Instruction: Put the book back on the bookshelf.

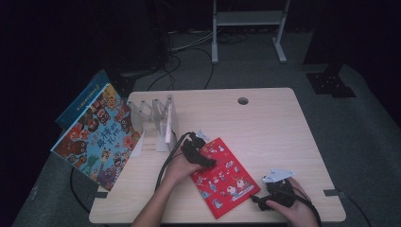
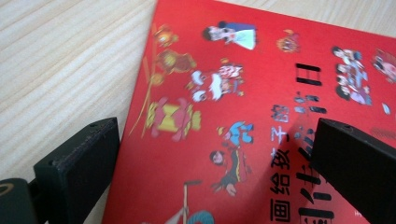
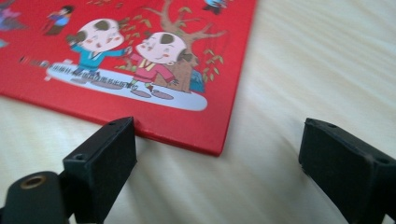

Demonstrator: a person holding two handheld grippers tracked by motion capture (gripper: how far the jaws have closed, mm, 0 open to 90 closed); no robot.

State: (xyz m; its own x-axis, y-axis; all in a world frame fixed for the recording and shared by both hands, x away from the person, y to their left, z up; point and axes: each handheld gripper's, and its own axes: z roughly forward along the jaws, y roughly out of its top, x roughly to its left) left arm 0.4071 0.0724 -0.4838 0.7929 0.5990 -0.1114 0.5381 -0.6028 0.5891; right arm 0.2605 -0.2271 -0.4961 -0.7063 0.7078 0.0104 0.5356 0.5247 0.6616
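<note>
While the red picture book (image 1: 220,176) lies flat on the wooden table (image 1: 265,127), slewed so one corner points at the person, both tools flank it, probably to square or lift it. The left gripper (image 1: 201,158) hovers over the book's upper left edge, jaws spread with one over bare wood and one over the cover. The right gripper (image 1: 279,191) sits just beside the lower right corner, jaws wide and pinching nothing. A rack (image 1: 158,120) and larger books (image 1: 97,135) stand well apart.
</note>
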